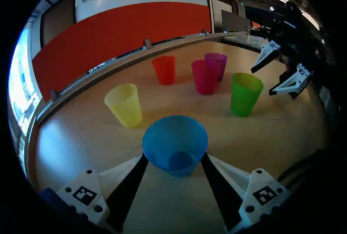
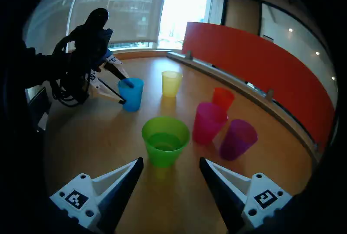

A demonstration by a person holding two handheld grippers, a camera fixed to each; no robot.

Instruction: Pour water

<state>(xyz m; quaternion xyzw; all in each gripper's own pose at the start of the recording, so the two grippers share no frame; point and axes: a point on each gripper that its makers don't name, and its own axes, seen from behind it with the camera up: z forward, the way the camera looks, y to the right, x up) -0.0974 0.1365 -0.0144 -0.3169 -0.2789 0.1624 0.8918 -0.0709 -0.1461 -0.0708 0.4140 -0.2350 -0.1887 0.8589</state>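
While left claw [image 1: 174,156] grips blue cup [image 1: 175,141], right claw [image 2: 170,159] wide; green cup [image 2: 157,156] holds water [image 2: 164,141].

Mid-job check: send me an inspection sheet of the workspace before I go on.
Surface: wooden table, no spill seen.
Job's things: blue cup, yellow cup, orange cup, pink cup, purple cup and green cup, all upright; the green one seems to hold some liquid.
Clutter: nothing seen.
Grippers: left gripper has its jaws either side of the blue cup, grip unclear; right gripper is open, just short of the green cup.
Cables: dark cable loops hang beside the left gripper.
Surroundings: red panel along the table's far edge; bright windows.
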